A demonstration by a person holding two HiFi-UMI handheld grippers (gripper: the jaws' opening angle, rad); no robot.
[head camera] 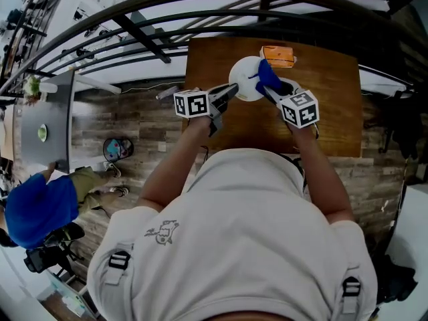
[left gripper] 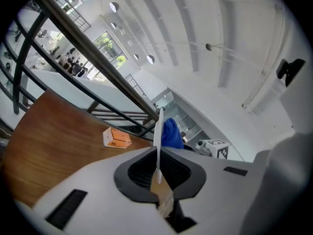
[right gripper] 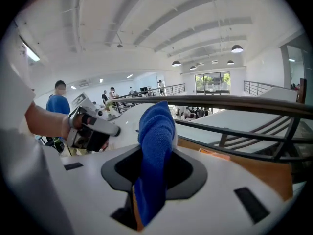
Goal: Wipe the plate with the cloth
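Note:
A white plate (head camera: 245, 79) is held up on edge above the wooden table (head camera: 334, 112). My left gripper (head camera: 231, 91) is shut on its rim. In the left gripper view the plate (left gripper: 158, 136) shows edge-on between the pads of the left gripper (left gripper: 157, 173). My right gripper (head camera: 271, 93) is shut on a blue cloth (head camera: 267, 77), whose free end lies against the plate's right face. In the right gripper view the cloth (right gripper: 155, 146) stands up from the right gripper (right gripper: 150, 182), with the plate (right gripper: 123, 127) and the left gripper (right gripper: 93, 126) behind it.
An orange box (head camera: 277, 56) lies on the table's far side, just beyond the plate, also seen as an orange box (left gripper: 116, 138) from the left gripper. A dark metal railing (head camera: 200, 19) runs past the table's far edge. A person in blue (head camera: 37, 206) is on the floor at left.

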